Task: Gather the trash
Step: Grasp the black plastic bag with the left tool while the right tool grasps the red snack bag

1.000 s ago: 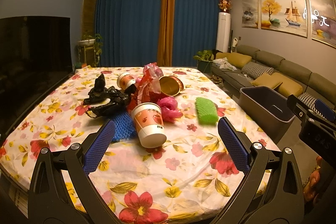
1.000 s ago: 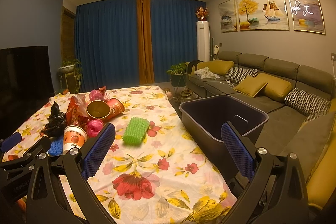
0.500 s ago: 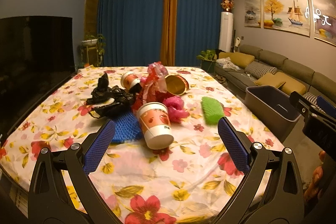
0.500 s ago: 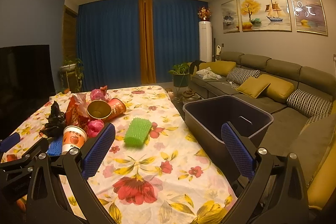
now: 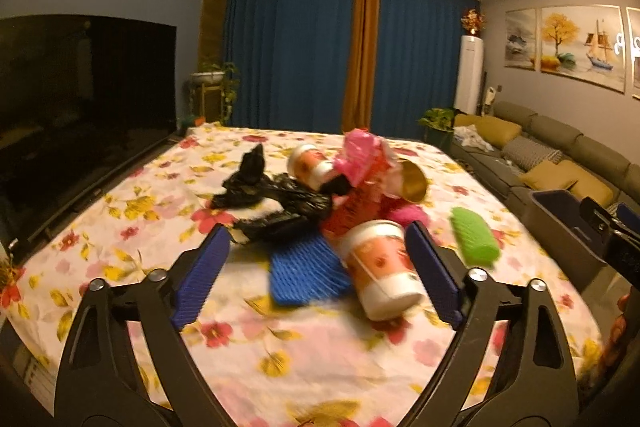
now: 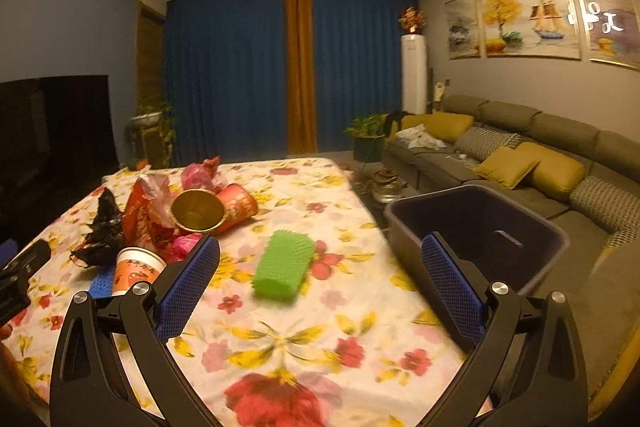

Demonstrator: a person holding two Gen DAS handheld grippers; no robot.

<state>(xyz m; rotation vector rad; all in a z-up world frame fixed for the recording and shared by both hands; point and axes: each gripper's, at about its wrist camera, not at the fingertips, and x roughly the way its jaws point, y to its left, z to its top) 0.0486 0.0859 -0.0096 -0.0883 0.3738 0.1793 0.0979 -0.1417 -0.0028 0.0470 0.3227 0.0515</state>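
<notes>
Your left gripper [image 5: 316, 269] is just narrowing its still-apart jaws around the tipped paper cup [image 5: 380, 269] and blue foam net [image 5: 306, 269]; your right gripper [image 6: 320, 283], jaws apart, is framing the green foam net [image 6: 282, 267] beside the grey bin [image 6: 476, 227].

The surface [image 6: 360, 307] in front of me wears a cloth of red and yellow flowers on white. On it lies a heap: a crumpled black bag [image 5: 276, 203], a red wrapper [image 6: 146, 215], pink plastic [image 5: 360, 155], a blue mesh sleeve [image 5: 308, 271] and three paper cups on their sides (one [image 5: 380, 267] nearest me, one [image 5: 310, 163] farther back, one [image 6: 212, 209] showing its gold inside). A green foam sleeve [image 6: 284, 263] lies apart, toward the side where the grey bin stands.
</notes>
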